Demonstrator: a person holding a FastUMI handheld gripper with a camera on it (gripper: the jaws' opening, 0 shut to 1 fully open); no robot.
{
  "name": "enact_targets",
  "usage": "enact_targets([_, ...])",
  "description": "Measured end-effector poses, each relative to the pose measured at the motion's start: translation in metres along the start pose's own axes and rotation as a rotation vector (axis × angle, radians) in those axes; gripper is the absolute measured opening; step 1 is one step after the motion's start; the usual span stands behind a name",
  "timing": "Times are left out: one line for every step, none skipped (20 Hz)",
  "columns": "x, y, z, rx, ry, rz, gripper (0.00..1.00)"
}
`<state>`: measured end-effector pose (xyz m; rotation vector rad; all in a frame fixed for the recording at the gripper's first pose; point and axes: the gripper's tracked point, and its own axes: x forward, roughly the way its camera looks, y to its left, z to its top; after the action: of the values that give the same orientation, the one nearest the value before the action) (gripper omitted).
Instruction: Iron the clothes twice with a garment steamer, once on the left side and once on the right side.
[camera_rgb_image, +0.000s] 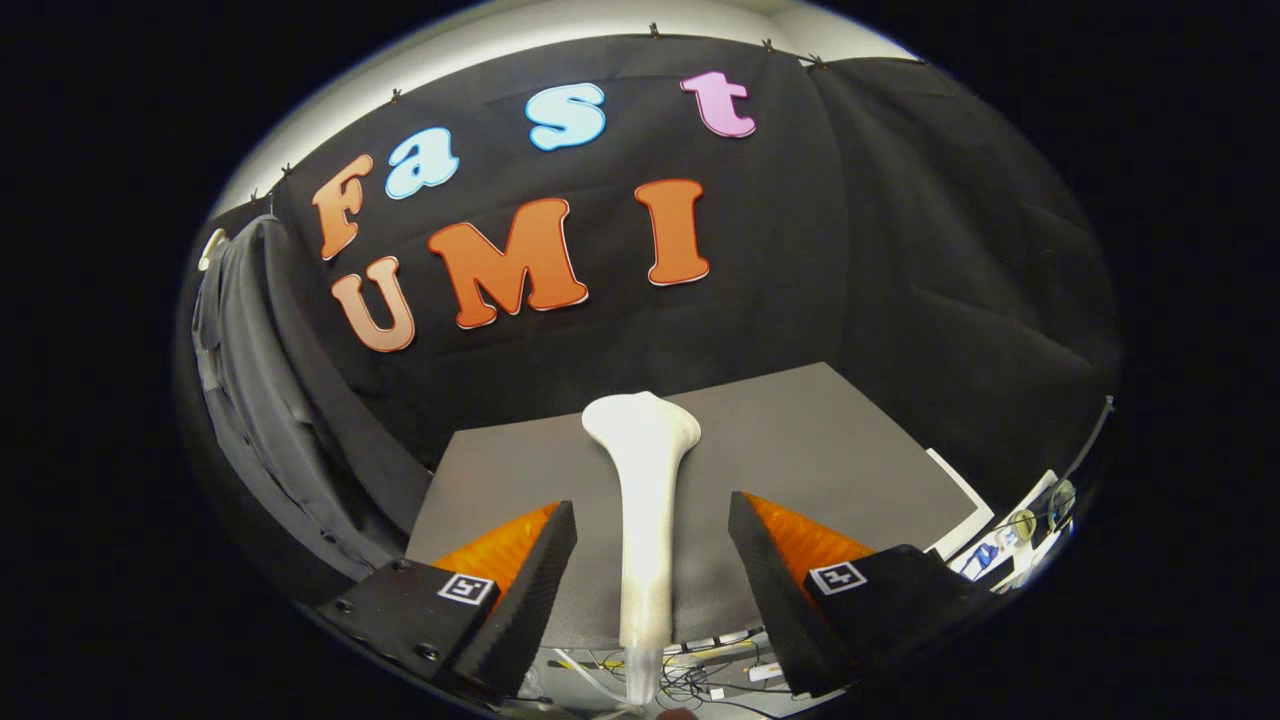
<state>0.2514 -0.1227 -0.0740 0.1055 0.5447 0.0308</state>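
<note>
Claw (652, 540) spread, straddling 1 steamer (643, 500).

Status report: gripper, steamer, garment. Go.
Gripper open, fingers either side of the steamer, not touching. Steamer upright between them, head up. Grey garment hangs off to the left, beyond the table. Nothing in the way.

The gripper (652, 520) was spread wide, its fingers (535, 570) lying at about 7 and 5 o'clock, pointing ahead, apart and pressing on nothing.
</note>
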Motion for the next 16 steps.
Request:
enact_targets([0.011, -0.001, -0.003, 0.005, 0.033, 0.0, 0.99])
enact_targets([0.02, 0.0, -0.008, 0.014, 0.066, 0.008, 0.99])
enact_targets([0.03, 0.002, -0.011, 0.026, 0.091, 0.014, 0.99])
enact_targets([0.038, 0.001, -0.014, 0.039, 0.111, 0.014, 0.99])
enact_targets([0.047, -0.002, -0.016, 0.041, 0.127, 0.009, 0.99])
enact_targets([0.054, -0.004, -0.019, 0.035, 0.144, 0.002, 0.99])
enact_targets([0.062, -0.005, -0.021, 0.032, 0.163, -0.006, 0.99])
enact_targets([0.067, -0.006, -0.024, 0.037, 0.183, -0.005, 0.99])
enact_targets([0.072, -0.006, -0.026, 0.044, 0.2, -0.005, 0.97])
enact_targets([0.076, -0.005, -0.03, 0.05, 0.216, 0.0, 0.96])
enact_targets([0.079, -0.005, -0.034, 0.051, 0.232, -0.001, 0.87])
enact_targets([0.082, -0.005, -0.037, 0.054, 0.245, -0.001, 0.78])
enact_targets([0.087, -0.002, -0.039, 0.063, 0.259, 0.005, 0.69])
enact_targets([0.089, -0.002, -0.042, 0.073, 0.279, 0.006, 0.64])
enact_targets([0.089, 0.0, -0.044, 0.085, 0.291, 0.011, 0.58])
enact_targets([0.09, 0.002, -0.045, 0.083, 0.294, 0.014, 0.52])
